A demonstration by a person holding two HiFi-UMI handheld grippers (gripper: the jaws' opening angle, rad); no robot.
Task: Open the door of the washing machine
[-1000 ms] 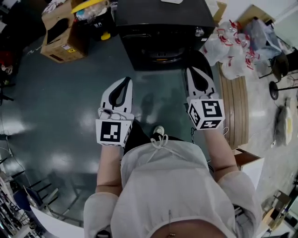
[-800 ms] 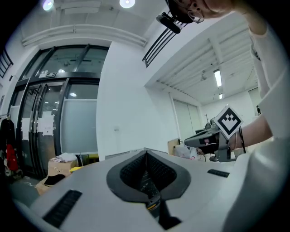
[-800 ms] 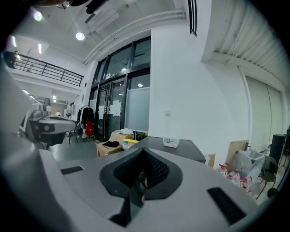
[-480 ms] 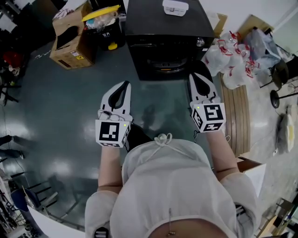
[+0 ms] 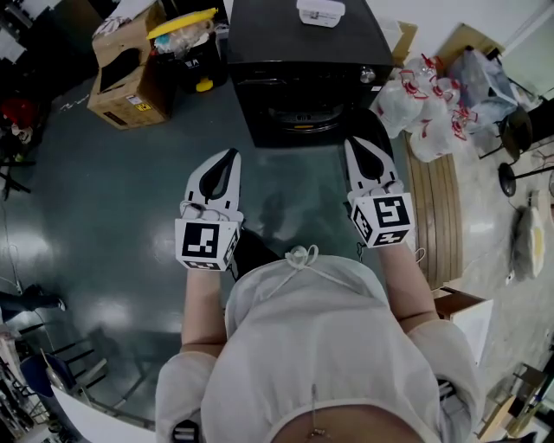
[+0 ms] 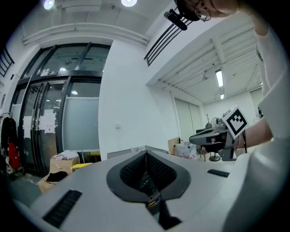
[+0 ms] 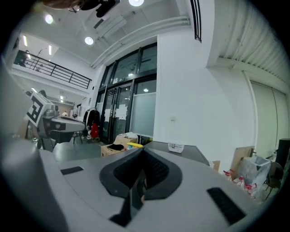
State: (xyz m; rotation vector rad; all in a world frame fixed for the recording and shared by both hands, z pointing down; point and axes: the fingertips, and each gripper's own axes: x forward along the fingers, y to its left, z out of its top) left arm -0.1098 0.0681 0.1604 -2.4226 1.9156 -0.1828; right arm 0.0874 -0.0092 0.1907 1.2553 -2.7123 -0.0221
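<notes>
The black washing machine (image 5: 303, 52) stands on the floor ahead of me, its round door (image 5: 299, 111) closed and facing me. My left gripper (image 5: 230, 156) is held level in front of the machine's left side, shut and empty. My right gripper (image 5: 353, 144) is shut and empty too, its tips close to the machine's front right corner without touching it. In the left gripper view the jaws (image 6: 145, 152) meet, with the machine's grey top (image 6: 124, 152) just beyond them. In the right gripper view the tips (image 7: 143, 149) also meet, before the machine's top (image 7: 190, 153).
A small white box (image 5: 320, 12) lies on the machine. Cardboard boxes (image 5: 121, 73) with yellow clutter (image 5: 182, 22) stand at its left. White plastic bags (image 5: 424, 104) and a wooden board (image 5: 437, 199) lie at its right. Dark shiny floor (image 5: 104, 190) spreads to the left.
Both grippers have risen a little and stayed shut. My view has tipped so that more of the machine's top shows.
</notes>
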